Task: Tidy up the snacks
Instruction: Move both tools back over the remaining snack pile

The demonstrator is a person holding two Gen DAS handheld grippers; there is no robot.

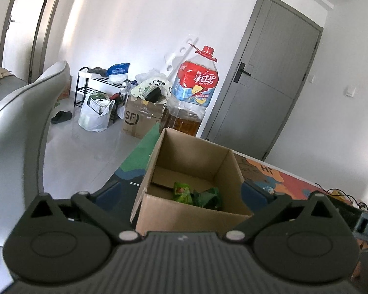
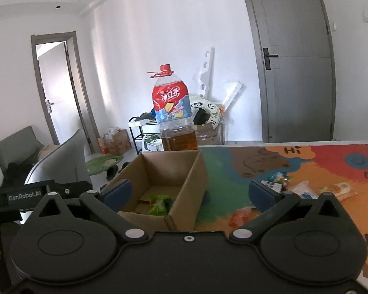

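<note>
An open cardboard box stands on the colourful table mat; it also shows in the right wrist view. Green snack packets lie inside it, seen from the right too. My left gripper is open and empty, its blue-padded fingers either side of the box's near end. My right gripper is open and empty, held just right of the box. Loose snacks lie on the mat to the right: an orange packet and several pale packets.
A large iced-tea bottle stands on the table's far edge behind the box. The left gripper's body sits left of the box. A grey chair stands left. Boxes, bags and a rack clutter the floor by the wall.
</note>
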